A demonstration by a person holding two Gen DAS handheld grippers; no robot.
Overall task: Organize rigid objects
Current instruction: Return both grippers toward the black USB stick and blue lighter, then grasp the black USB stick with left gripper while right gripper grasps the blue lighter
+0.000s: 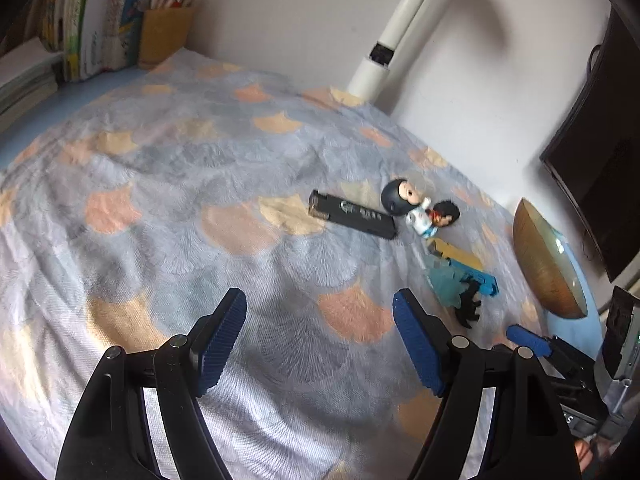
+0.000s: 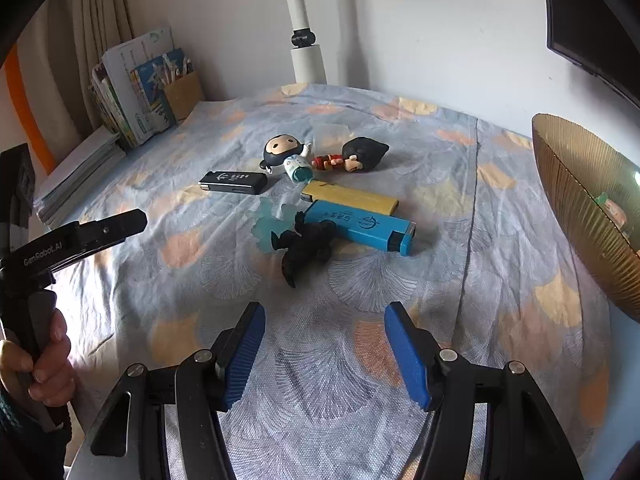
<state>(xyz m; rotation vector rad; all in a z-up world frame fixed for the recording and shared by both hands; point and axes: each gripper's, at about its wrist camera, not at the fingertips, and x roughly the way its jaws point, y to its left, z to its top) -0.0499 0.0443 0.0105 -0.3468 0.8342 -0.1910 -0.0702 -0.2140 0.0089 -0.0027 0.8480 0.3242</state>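
Note:
On the patterned cloth lie a black box (image 2: 234, 182) (image 1: 352, 215), a yellow box (image 2: 350, 198), a blue box (image 2: 360, 227), a black dinosaur figure (image 2: 304, 246) on a pale blue base, a white-bodied doll (image 2: 286, 156) (image 1: 408, 204) and a red-bodied doll (image 2: 356, 157). My right gripper (image 2: 325, 344) is open and empty, just in front of the dinosaur. My left gripper (image 1: 320, 332) is open and empty, left of the pile and short of the black box. The brown ribbed bowl (image 2: 580, 208) (image 1: 544, 264) stands at the right.
Books (image 2: 132, 92) and a pencil holder (image 2: 182, 94) stand at the back left. A white pole (image 2: 306, 52) rises at the back wall. A dark monitor (image 1: 592, 152) hangs at the right. The cloth (image 1: 180, 184) covers the table.

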